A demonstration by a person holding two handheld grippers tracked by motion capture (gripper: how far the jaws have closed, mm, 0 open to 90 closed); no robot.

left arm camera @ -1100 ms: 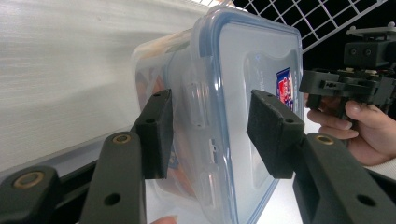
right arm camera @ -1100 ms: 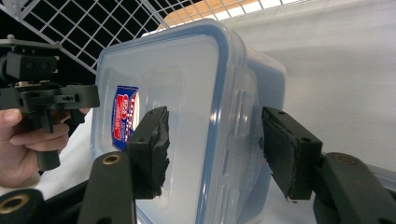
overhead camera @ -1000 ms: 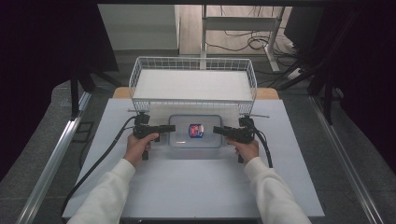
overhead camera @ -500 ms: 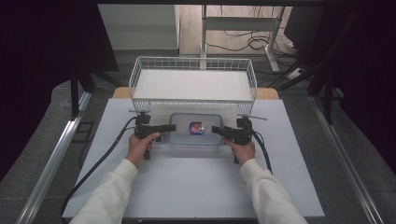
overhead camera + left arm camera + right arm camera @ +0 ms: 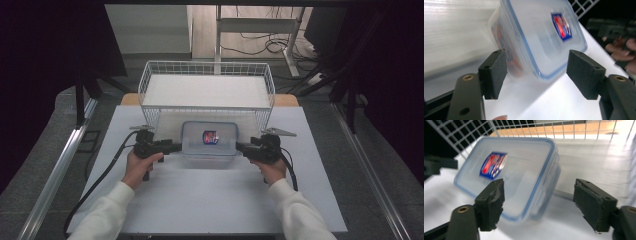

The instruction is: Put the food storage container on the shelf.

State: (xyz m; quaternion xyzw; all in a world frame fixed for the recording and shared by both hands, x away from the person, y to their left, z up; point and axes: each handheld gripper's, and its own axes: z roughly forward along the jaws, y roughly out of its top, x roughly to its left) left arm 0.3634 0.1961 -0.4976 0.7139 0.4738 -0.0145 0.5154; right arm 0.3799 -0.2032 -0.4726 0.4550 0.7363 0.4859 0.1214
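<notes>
Between my two hands, near the middle of the white tabletop (image 5: 210, 200), sits a clear plastic container (image 5: 209, 138) with a blue-rimmed lid and a red-and-blue label (image 5: 210, 137) on top, its far long side close against the front of the wire basket (image 5: 150, 80). I have brought one claw to each short end, and I judge that is because a wide, smooth box like this is easier to steady or lift from both ends than from one. The left claw (image 5: 172, 146) points in from the left with its jaws spread wide and nothing between them; in the left gripper view (image 5: 536, 75) the container's near corner (image 5: 541, 75) lies in the gap, closer to the left pad, though I cannot tell whether it touches. The right claw (image 5: 242, 147) mirrors it, also wide open and holding nothing; in the right gripper view (image 5: 539, 205) the box (image 5: 524, 170) sits ahead and toward the left pad, with its end partly inside the opening, and the right pad stands well clear of it. The basket is empty, and my guess is that the container is meant to go into it, so both claws would need to close on the ends first.
</notes>
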